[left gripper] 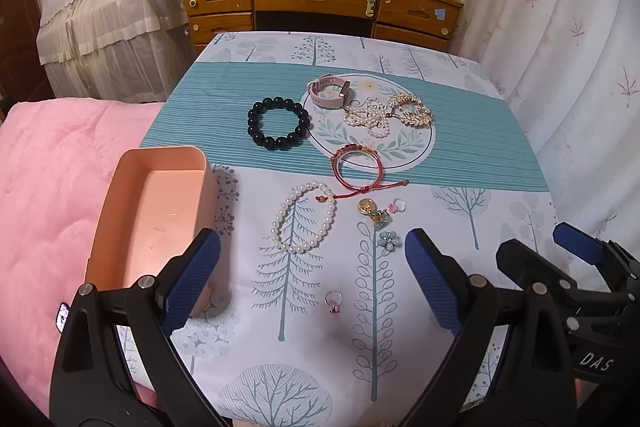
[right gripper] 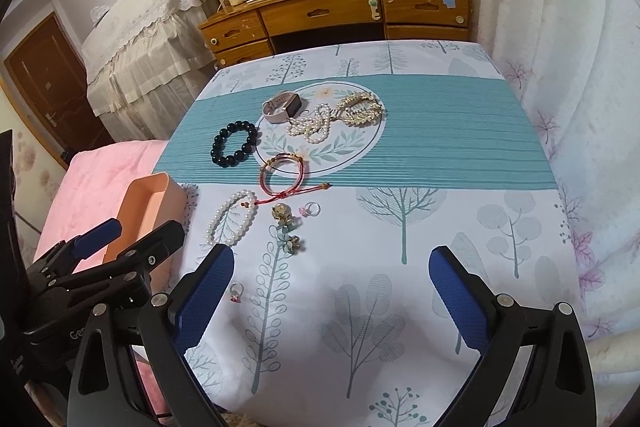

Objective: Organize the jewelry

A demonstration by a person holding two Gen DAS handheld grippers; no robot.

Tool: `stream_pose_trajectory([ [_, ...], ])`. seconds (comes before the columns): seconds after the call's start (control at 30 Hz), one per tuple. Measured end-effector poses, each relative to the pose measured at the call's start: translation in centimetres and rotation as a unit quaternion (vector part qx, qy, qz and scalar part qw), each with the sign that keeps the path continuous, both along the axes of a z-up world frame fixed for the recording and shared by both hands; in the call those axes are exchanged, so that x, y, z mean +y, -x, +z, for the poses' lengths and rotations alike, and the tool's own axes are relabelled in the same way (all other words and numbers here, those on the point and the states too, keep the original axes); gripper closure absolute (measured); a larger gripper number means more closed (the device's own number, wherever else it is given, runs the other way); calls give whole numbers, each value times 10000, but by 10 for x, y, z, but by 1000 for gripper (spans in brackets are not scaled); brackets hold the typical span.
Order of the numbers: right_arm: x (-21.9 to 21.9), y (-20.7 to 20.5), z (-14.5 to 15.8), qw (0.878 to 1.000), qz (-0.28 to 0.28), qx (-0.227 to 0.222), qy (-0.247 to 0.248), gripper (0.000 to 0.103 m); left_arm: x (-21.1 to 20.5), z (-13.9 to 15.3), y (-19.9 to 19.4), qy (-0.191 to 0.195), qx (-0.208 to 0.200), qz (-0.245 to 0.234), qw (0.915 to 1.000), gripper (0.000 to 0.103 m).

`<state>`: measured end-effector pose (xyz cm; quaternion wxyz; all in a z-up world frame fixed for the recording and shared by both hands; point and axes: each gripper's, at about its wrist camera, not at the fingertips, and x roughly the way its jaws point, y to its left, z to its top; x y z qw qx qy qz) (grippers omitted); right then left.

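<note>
Left wrist view shows both tools, left tool and right tool, spread apart and holding nothing, because the jewelry, like the pearl bracelet, lies on the counter beside the empty pink tray.

peach tray, black bead bracelet, tree-print tablecloth

Jewelry scattered beside empty tray

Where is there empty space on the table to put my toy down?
The right side of the tablecloth is bare, from the curtain in to the gold leaf bracelet. The near edge by the right gripper is free too. The left middle is crowded: bracelets, rings and the pink box.
</note>
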<state>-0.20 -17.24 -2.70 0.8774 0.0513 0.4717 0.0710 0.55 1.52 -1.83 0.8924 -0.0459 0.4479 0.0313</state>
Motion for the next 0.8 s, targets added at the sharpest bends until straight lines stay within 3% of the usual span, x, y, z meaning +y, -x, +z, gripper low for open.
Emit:
stream_pose_trajectory([
  [0.2,6,-7,-1,9999,139,9,-12,5,5,-3,-9,51,29,15,10000,11],
  [0.4,10,-14,-7,9996,264,118,-44,15,11,-12,-14,41,110,25,9999,11],
  [0.8,16,-30,-22,9986,444,267,-39,22,17,-31,-19,-327,86,31,9994,11],
])
